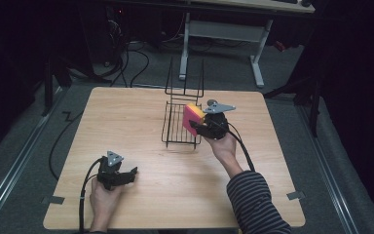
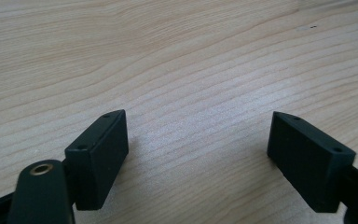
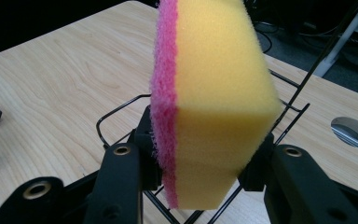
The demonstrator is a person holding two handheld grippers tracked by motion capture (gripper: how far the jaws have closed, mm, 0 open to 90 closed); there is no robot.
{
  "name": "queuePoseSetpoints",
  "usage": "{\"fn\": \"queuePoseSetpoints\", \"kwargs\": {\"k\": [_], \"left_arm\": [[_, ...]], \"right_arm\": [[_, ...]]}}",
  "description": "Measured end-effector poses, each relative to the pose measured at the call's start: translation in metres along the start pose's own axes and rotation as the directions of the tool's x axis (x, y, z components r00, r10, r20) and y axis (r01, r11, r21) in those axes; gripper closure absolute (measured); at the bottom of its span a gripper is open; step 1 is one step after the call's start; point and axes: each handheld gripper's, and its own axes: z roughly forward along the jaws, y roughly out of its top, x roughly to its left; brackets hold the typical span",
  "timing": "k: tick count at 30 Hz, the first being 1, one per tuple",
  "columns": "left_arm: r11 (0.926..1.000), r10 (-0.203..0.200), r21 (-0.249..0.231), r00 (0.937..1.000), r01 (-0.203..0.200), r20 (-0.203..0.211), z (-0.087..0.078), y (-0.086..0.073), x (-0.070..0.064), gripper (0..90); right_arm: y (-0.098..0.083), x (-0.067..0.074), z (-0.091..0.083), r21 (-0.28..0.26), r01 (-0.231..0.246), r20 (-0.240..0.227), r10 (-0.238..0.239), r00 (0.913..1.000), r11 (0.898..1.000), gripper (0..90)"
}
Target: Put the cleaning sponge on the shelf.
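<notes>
The right gripper [image 1: 199, 125] clamps a thick yellow sponge [image 3: 219, 93] with a pink scouring face above the wire rack [image 1: 177, 127]; the left gripper [image 2: 198, 154], near left, stands open.

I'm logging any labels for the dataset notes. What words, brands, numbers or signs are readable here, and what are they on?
None: no readable text in any view.
Sponge: plain yellow and pink, no print.
Wire rack: bare black wire, no tag.
Table: wood grain, no marks to read.
Left tool and right tool: plain black, no lettering.
Far desk: too dark and small to tell.
</notes>
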Motion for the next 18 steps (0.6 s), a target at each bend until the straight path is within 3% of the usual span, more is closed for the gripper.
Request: {"fn": "queuePoseSetpoints", "kwargs": {"k": [18], "left_arm": [[1.0000,0.000,0.000,1.0000,0.000,-0.001,0.000,0.000,0.000,20.9]], "right_arm": [[-0.003,-0.001,0.035,0.051,-0.005,0.002,0.005,1.0000,0.999,60.5]]}}
